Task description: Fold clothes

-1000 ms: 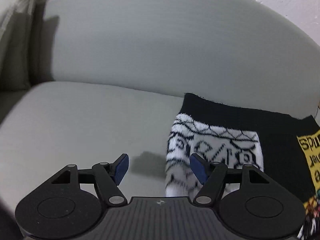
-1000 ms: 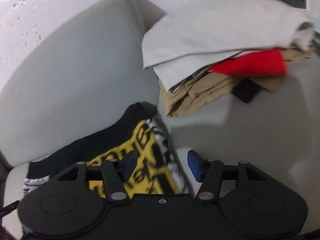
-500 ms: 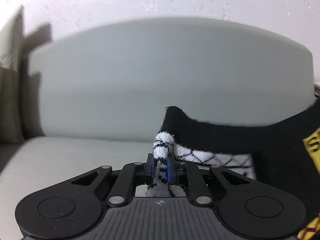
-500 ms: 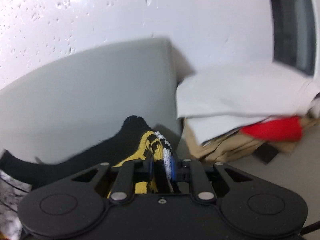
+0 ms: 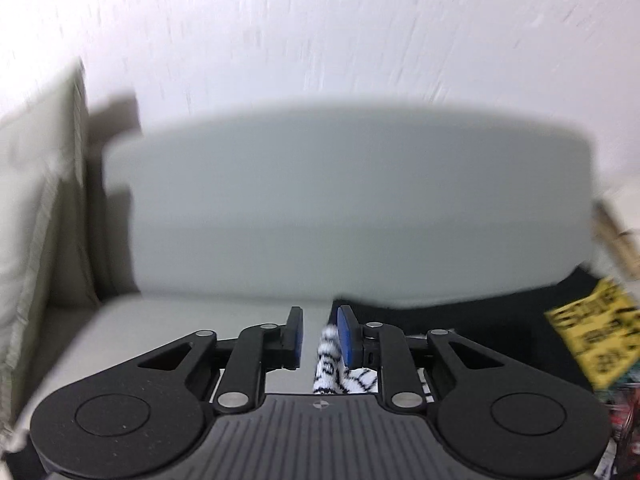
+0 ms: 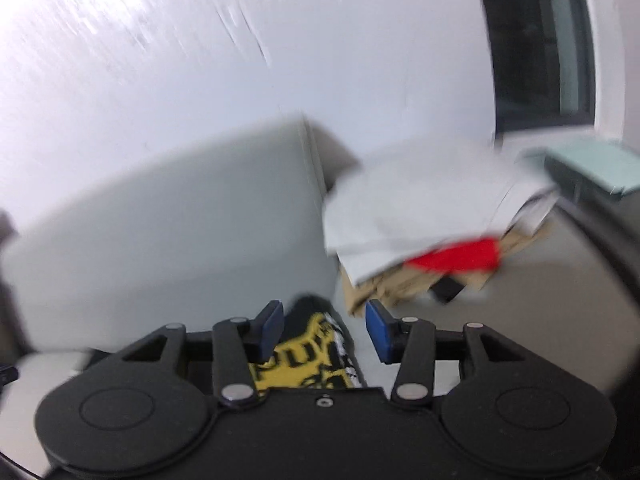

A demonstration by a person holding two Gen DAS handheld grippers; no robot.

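A black garment with a white-and-black patterned cuff and a yellow print (image 5: 592, 340) lies on the grey sofa seat (image 5: 168, 320). In the left wrist view my left gripper (image 5: 319, 334) is open, its blue pads apart; the patterned cuff (image 5: 330, 364) stands between them, against the right pad. In the right wrist view my right gripper (image 6: 325, 332) is open above the same garment (image 6: 308, 360), whose yellow print and black edge lie between the pads. Both views are blurred by motion.
A pile of clothes, white on top with red and tan under it (image 6: 424, 232), sits on the sofa seat to the right. The sofa back (image 5: 340, 208) stands straight ahead, an armrest cushion (image 5: 32, 208) at the left. A dark window (image 6: 536, 40) is at the far right.
Both grippers were open a second ago, shut on the garment's edge and lifted it half a second ago, and now have opened. The garment has dropped back onto the seat.
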